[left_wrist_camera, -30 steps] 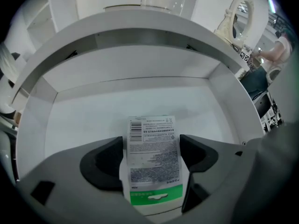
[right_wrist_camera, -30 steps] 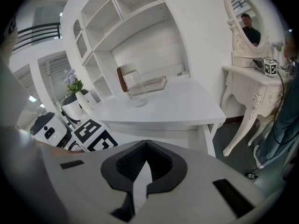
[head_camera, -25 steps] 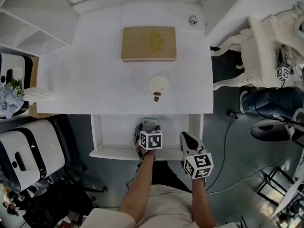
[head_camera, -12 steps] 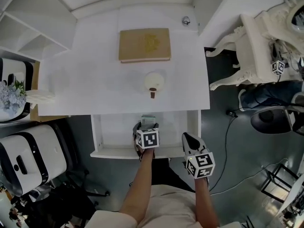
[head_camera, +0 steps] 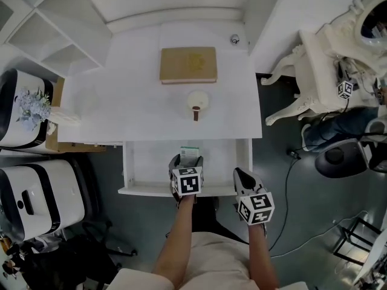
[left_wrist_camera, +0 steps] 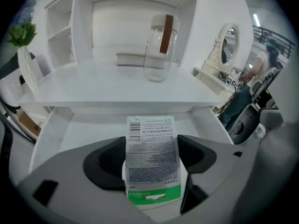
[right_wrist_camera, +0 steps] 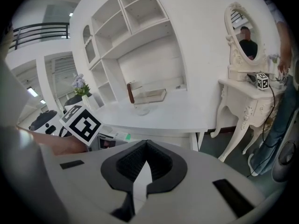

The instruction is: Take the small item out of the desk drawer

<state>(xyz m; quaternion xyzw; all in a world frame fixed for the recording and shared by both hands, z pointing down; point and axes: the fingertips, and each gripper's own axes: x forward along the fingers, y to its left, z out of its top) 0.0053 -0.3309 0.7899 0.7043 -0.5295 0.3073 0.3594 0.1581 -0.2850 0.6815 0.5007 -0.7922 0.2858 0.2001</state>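
Note:
The desk drawer [head_camera: 134, 162] stands pulled out under the white desk top [head_camera: 109, 110]. Inside it my left gripper [head_camera: 186, 161] reaches in from the front. A small white packet [left_wrist_camera: 152, 148] with printed text and a green band sits between its jaws, and both pads touch the packet's long edges. From the head view only the packet's far end [head_camera: 189, 153] shows past the marker cube. My right gripper [head_camera: 243, 177] hovers just outside the drawer's front right corner, its jaws shut [right_wrist_camera: 146, 161] with nothing in them.
A tan book [head_camera: 188, 64] and a glass jar [head_camera: 197, 101] with a brown stopper stand on the desk top. White shelves [head_camera: 54, 38] rise at the back left. An ornate white dressing table [head_camera: 323, 71] and a person are at the right, a white chair [head_camera: 36, 195] at the left.
The head view has drifted, so the desk sits slightly differently in the picture. The left gripper stays in the drawer with the packet at its tips. The right gripper has hardly moved.

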